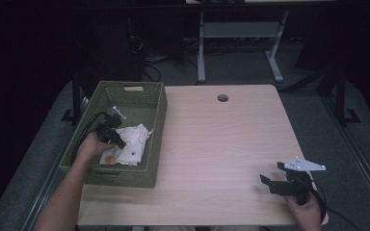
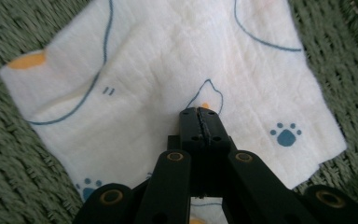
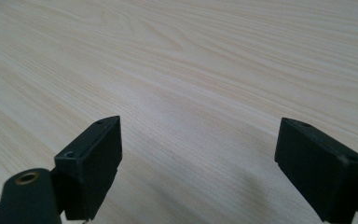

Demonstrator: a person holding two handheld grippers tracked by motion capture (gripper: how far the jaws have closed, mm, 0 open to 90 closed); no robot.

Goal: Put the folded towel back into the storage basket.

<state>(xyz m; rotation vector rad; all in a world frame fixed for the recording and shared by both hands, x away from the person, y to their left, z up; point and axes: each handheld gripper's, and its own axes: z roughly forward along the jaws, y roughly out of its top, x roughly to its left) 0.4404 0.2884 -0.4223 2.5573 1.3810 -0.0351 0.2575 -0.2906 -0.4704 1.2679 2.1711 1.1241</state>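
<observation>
Hovering over white cloth (image 2: 168, 60) in green basket (image 1: 156, 103), left gripper (image 2: 200, 114) clenched, seemingly empty; right gripper (image 3: 200, 154) released above table (image 3: 191, 46).

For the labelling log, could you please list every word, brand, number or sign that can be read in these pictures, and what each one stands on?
None: no readable word, brand or number stands on anything here.
The white cloth in the green basket, under the shut left claw, bears only drawings: blue paw prints, blue outlines and orange patches.
The table under the open right claw carries no lettering.
</observation>
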